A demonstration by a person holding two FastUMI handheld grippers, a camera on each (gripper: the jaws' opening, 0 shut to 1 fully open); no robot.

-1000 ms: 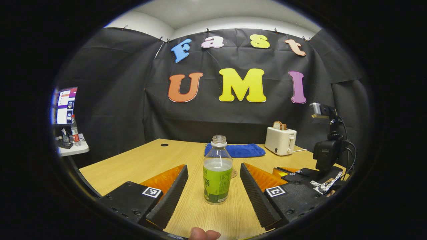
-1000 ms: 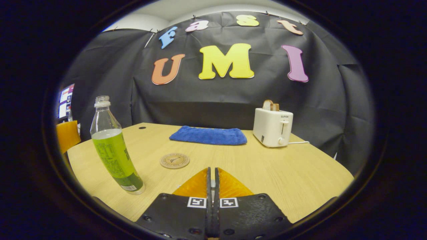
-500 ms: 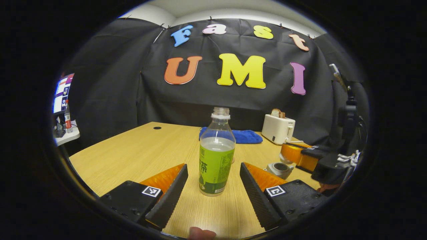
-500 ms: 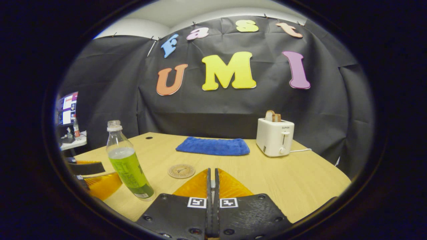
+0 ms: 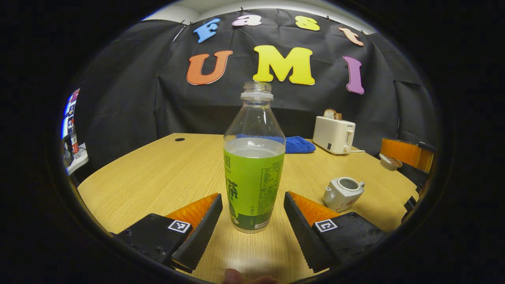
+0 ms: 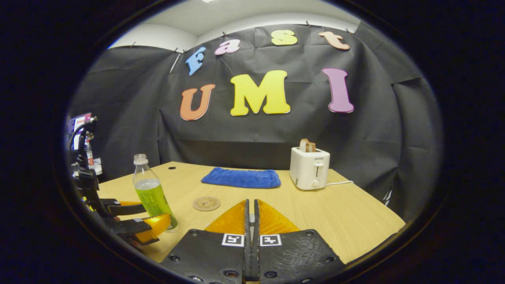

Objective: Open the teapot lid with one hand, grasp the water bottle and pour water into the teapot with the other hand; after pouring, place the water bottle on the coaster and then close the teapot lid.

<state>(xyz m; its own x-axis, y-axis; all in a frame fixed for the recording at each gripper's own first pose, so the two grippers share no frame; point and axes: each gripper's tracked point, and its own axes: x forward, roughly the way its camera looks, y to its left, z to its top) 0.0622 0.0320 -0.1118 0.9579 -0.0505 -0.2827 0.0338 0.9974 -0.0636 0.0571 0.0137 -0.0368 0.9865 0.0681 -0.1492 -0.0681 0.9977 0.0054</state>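
The bottle (image 5: pixel 254 157) stood uncapped at frame centre, between the spread, released fingers of the left gripper (image 5: pixel 252 221); roughly half full, smooth and probably slippery, best gripped at the labelled waist and kept upright; the teapot (image 5: pixel 342 193) sat open at lower right; the right gripper (image 6: pixel 251 221) was clenched, apparently on the lid (image 5: pixel 389 161), partly hidden at the right edge.

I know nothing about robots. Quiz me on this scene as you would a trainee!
1. True or false: the teapot has its lid on.
2. What stands between the open fingers of the left hand-held gripper? A) a mug B) the water bottle C) a banana
3. Fill in: the right hand-held gripper is shut, pinching the teapot's ____.

Key: 1 false; 2 B; 3 lid.
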